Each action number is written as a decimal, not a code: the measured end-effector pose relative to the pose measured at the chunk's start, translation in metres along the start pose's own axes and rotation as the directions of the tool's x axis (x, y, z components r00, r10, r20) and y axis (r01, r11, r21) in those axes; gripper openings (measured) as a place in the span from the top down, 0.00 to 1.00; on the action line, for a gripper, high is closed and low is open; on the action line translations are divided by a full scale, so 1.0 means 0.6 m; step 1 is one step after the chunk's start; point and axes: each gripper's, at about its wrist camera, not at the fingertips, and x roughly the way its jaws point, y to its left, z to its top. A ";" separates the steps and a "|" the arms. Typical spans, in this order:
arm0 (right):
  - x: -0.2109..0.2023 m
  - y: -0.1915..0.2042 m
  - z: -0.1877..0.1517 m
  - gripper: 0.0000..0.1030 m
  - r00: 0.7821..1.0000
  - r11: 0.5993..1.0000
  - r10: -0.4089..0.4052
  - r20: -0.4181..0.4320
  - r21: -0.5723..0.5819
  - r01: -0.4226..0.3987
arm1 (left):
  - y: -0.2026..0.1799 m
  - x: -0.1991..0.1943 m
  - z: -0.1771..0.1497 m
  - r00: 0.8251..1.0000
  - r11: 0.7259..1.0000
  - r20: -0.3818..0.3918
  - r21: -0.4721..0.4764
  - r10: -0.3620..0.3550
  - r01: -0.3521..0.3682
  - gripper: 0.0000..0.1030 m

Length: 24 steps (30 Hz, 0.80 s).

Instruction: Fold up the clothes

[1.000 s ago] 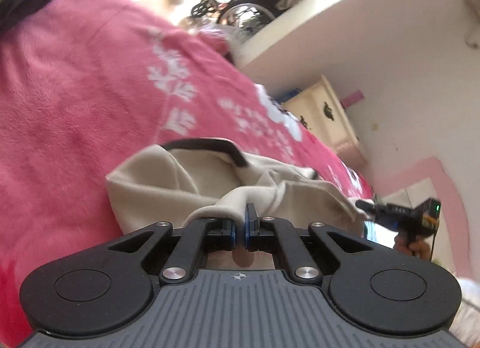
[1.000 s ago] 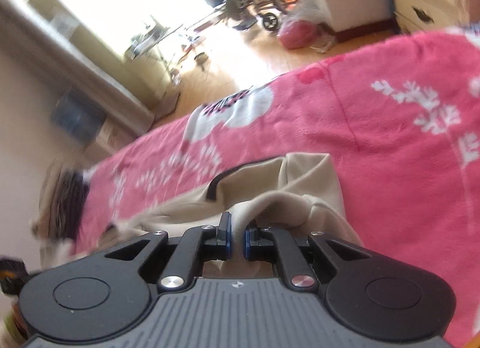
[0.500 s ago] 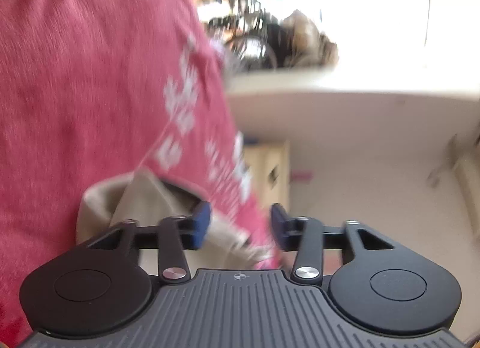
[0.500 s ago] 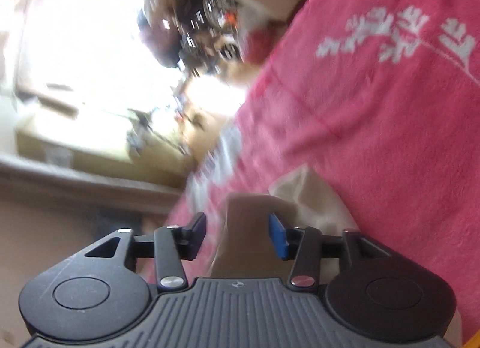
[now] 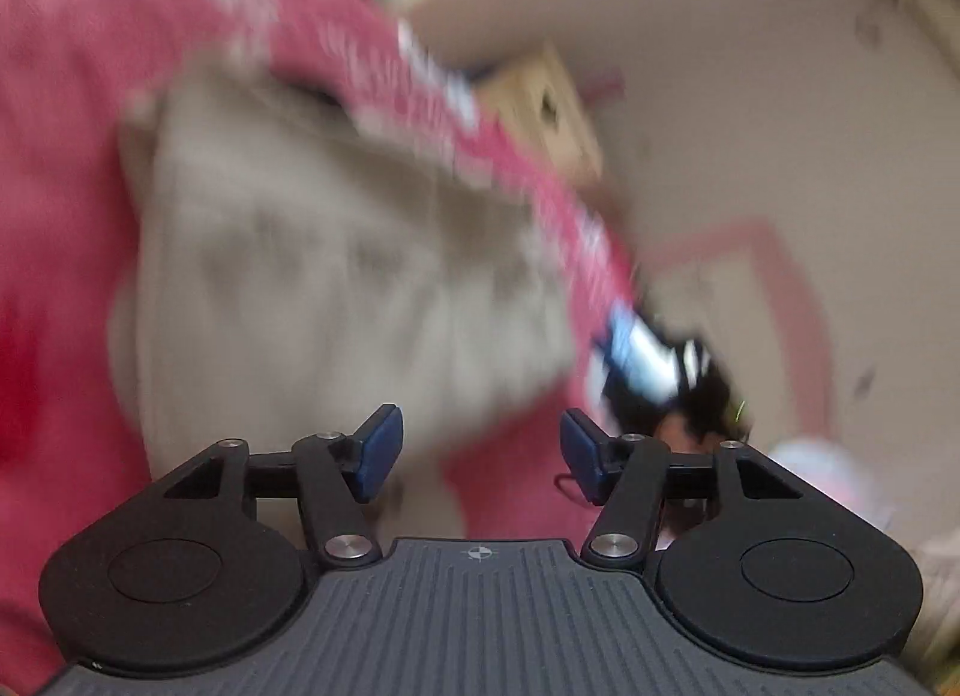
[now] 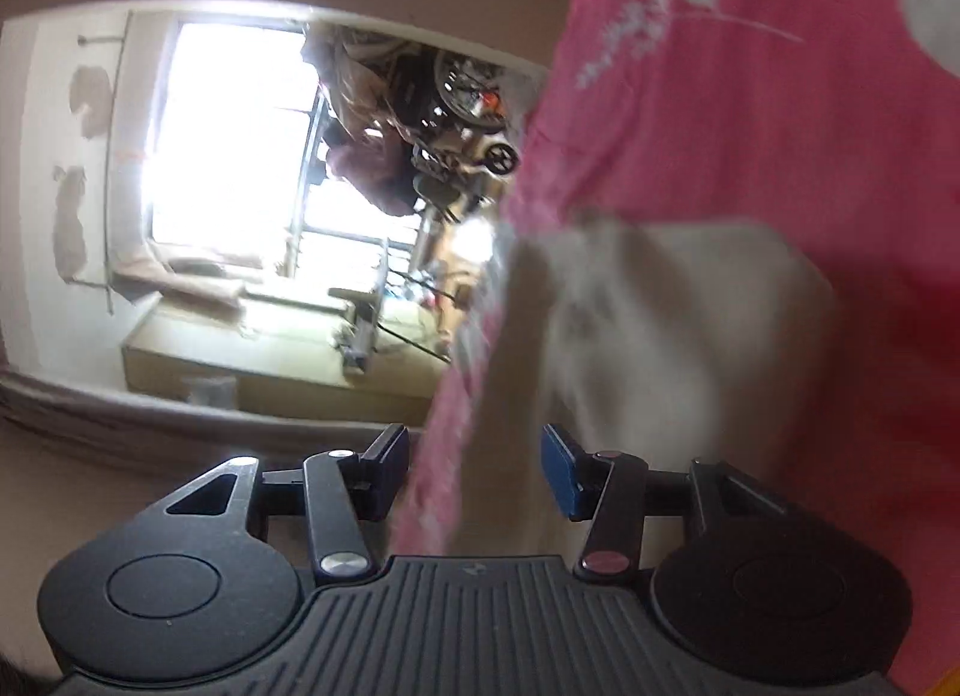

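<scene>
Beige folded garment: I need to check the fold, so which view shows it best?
The left wrist view: the beige folded garment spreads wide on the pink blanket, though blurred. The right wrist view catches only part.

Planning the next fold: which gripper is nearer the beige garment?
Hard to call; roughly equal. The left gripper and right gripper are both open just short of the beige garment lying on the pink blanket.

Both grippers' jaws have let go (now spread wide) of the beige garment (image 5: 312, 276).

A beige garment (image 5: 336, 276) lies on a pink blanket (image 6: 750, 114) printed with white motifs; blue-padded black tongs (image 5: 480, 456).
</scene>
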 end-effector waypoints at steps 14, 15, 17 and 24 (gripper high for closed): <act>0.054 -0.113 -0.019 0.49 0.998 0.994 -0.068 0.020 0.086 0.066 | 0.090 0.040 -0.079 0.960 0.931 0.256 -0.366 0.111 -0.010 0.42; 0.061 -0.117 -0.014 0.49 0.998 0.994 -0.050 0.037 0.104 0.046 | 0.093 0.041 -0.079 0.955 0.921 0.273 -0.390 0.117 -0.002 0.42; 0.072 -0.117 -0.009 0.49 0.998 0.992 -0.050 0.045 0.118 0.044 | 0.089 0.046 -0.076 0.945 0.913 0.295 -0.408 0.145 -0.013 0.42; 0.095 -0.113 0.000 0.50 0.994 0.985 -0.074 0.078 0.164 0.061 | 0.054 0.071 -0.060 0.911 0.913 0.309 -0.382 0.274 -0.146 0.54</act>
